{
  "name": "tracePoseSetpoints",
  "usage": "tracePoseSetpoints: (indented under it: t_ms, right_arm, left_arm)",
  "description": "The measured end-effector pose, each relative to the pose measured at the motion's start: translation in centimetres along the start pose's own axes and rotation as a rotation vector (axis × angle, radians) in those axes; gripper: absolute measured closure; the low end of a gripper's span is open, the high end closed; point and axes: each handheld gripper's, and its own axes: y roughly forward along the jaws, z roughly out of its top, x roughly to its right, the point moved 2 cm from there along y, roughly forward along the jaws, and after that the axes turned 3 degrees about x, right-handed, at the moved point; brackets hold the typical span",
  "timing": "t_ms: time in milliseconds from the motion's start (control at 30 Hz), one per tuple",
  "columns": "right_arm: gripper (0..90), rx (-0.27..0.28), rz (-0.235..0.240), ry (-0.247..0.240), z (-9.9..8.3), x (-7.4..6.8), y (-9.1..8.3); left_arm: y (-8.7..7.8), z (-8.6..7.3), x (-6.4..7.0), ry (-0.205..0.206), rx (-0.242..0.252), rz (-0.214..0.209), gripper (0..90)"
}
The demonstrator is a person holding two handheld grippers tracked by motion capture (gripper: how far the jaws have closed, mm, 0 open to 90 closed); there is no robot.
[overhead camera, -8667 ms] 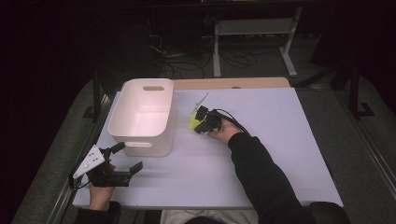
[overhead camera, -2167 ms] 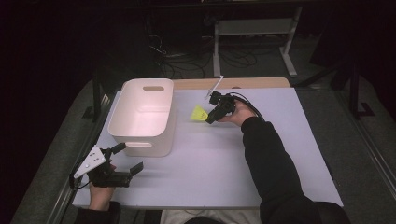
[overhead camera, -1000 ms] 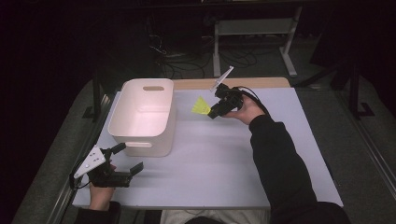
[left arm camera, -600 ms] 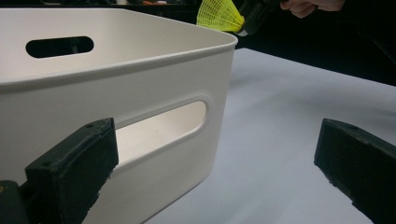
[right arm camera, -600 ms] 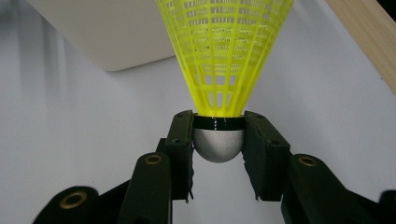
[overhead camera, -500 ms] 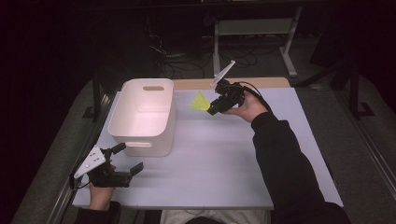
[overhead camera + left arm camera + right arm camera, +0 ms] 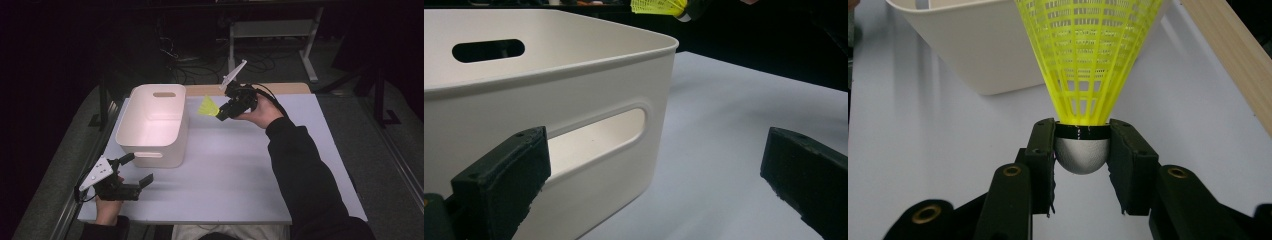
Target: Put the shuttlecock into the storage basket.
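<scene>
Yellow plastic mesh is flaring out of the right gripper (image 7: 1082, 150), whose jaws are pinching a shuttlecock (image 7: 1088, 75) by the band above its white cork, a grip that is keeping the fragile skirt free of pressure. In the high view, that gripper (image 7: 221, 112) is hanging above the table (image 7: 240, 165), just beside the far right corner of the bin (image 7: 152, 125), with the shuttlecock (image 7: 207, 106) pointing skirt-first toward the bin's open top. Judging by that aim, the person is carrying it over for a drop inside, and the cork-end hold is letting the skirt lead the way over the rim.

At the near left corner of the table, the left gripper (image 7: 134, 170) is resting low in a hand (image 7: 107, 207), its jaws standing wide apart and holding nothing. Its own view is looking past both jaws at the bin (image 7: 574, 100) and its handle slot, with the shuttlecock (image 7: 658, 6) showing high beyond the rim. Parked there, it is staying clear of the right arm's path while sitting close enough to steady the bin if needed.

A wooden strip (image 7: 1233, 60) is running along the table's far edge, and the bin's inside is looking empty from above.
</scene>
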Motion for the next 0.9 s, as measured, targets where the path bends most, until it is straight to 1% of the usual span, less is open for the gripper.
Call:
tracePoseSetpoints:
  t_ms: [300,700,767,900]
  right_arm:
    - [63.4,0.007,0.0,-0.029,1.8,-0.3,-0.5]
    - [63.4,0.009,0.009,-0.074,3.6,-1.2,-0.3]
    - [63.4,0.001,0.005,-0.088,3.9,-1.4,-0.3]
    - [63.4,0.004,0.006,-0.105,4.5,-1.7,-0.2]
  left_arm:
    - [0.0,0.0,0.0,-0.001,0.001,-0.001,0.0]
    - [0.0,0.0,0.0,0.0,0.001,-0.001,0.0]
    - [0.0,0.0,0.0,0.0,0.0,-0.001,0.0]
    - [0.0,0.0,0.0,0.001,0.0,-0.003,0.0]
